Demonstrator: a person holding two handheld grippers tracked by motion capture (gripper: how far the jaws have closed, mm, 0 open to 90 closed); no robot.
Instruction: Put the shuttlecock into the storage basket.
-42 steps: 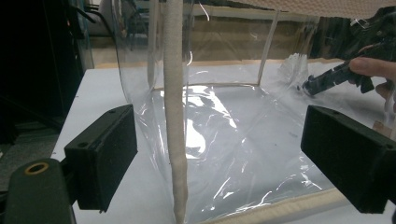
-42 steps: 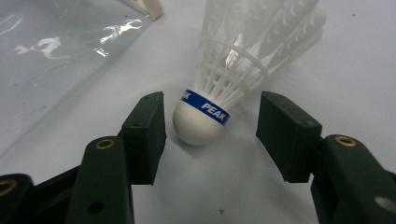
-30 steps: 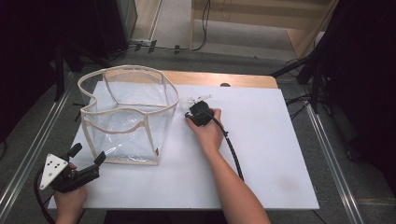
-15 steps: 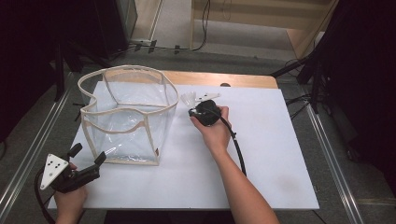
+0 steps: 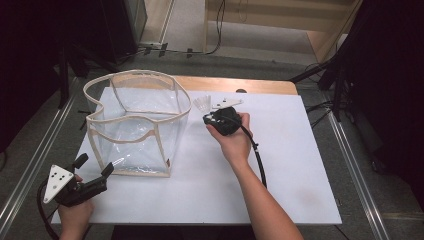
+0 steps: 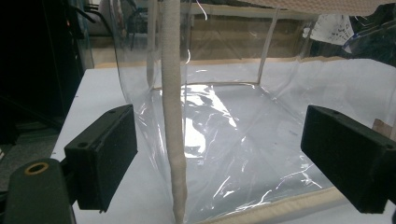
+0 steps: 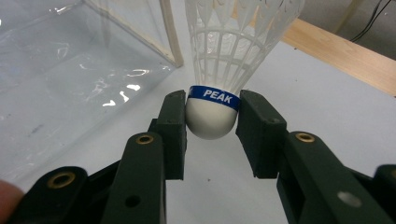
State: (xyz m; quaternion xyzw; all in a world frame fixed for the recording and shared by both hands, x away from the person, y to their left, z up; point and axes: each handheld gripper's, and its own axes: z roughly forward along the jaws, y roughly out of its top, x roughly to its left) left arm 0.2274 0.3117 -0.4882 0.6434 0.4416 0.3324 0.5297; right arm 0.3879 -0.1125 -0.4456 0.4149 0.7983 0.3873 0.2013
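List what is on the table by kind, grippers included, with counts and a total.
Clear plastic bag with beige fabric trim: 1
White plastic shuttlecock with a blue band: 1
Black two-jaw grippers: 2, the left gripper open near the bag, the right gripper shut on the shuttlecock
Total: 4

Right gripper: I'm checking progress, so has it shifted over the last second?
Yes. The right gripper, shut on the shuttlecock, has moved away from the person, toward the wooden table edge.
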